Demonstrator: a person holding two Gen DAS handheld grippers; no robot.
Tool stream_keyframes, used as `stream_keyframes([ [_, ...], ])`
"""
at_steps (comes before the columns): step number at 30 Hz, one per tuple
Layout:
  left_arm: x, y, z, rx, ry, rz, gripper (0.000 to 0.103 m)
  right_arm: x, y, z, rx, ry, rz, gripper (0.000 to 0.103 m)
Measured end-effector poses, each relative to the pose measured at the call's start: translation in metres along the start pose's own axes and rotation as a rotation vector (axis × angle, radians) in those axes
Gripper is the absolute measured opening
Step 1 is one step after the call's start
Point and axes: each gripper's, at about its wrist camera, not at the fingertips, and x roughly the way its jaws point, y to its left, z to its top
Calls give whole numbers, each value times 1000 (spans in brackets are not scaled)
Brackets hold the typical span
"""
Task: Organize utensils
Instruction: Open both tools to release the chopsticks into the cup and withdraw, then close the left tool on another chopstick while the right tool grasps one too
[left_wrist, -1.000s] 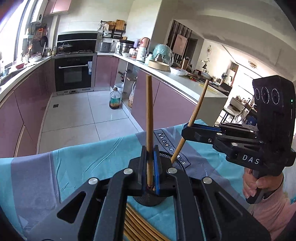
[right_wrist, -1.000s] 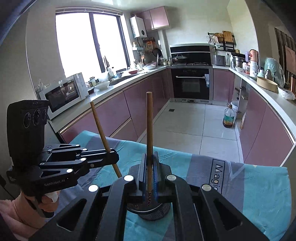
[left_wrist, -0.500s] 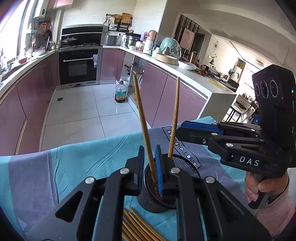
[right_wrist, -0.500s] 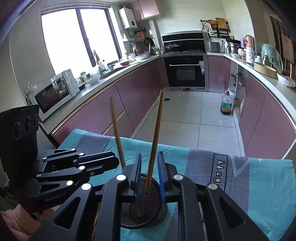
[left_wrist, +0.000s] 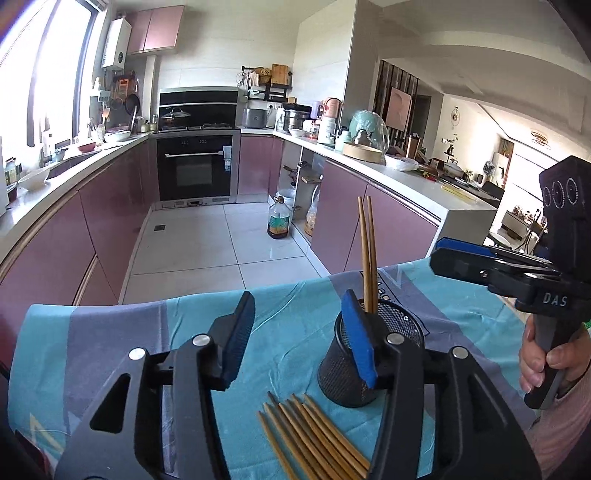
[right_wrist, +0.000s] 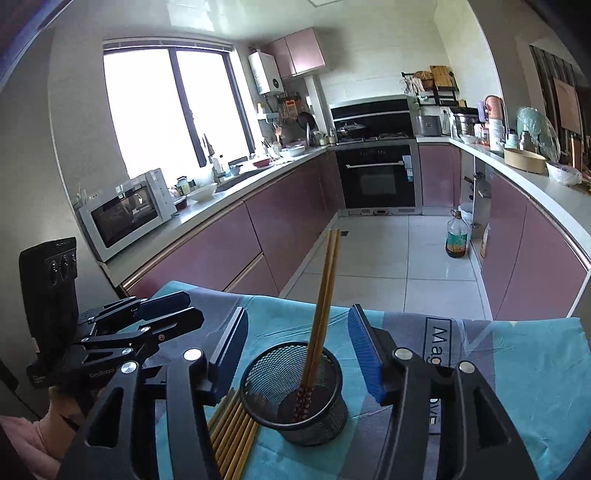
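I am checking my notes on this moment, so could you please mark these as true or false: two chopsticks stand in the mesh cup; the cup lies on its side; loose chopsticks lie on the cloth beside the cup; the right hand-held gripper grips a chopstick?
1. Two chopsticks stand in the mesh cup. True.
2. The cup lies on its side. False: it stands upright on the cloth.
3. Loose chopsticks lie on the cloth beside the cup. True.
4. The right hand-held gripper grips a chopstick. False: its jaws are opening, apart from the chopsticks.
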Motion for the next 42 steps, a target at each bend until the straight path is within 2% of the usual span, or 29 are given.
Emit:
stream_keyframes([
  [5, -20, 16, -31, 30, 42, 66, 54, -16, 18, -25, -38, 11, 91, 59],
  [11, -25, 34, -79, 0, 138, 88, 55, 6, 27, -66, 18, 158, 147, 59],
  [15, -19, 38, -105, -6, 196, 97, 55, 27, 31, -91, 49, 248, 126, 55],
  [20, -13, 36, -129, -15, 233, 95, 55, 43, 33, -109, 74, 307, 87, 50],
  [26, 0, 26, -143, -37, 282, 87, 55, 49, 40, -120, 55, 328, 51, 46],
  [33, 11, 20, -148, -39, 319, 70, 49, 59, 47, -128, 34, 351, 25, 36],
  [42, 27, 16, -151, -26, 362, 61, 40, 73, 56, -132, -11, 375, -23, 28],
])
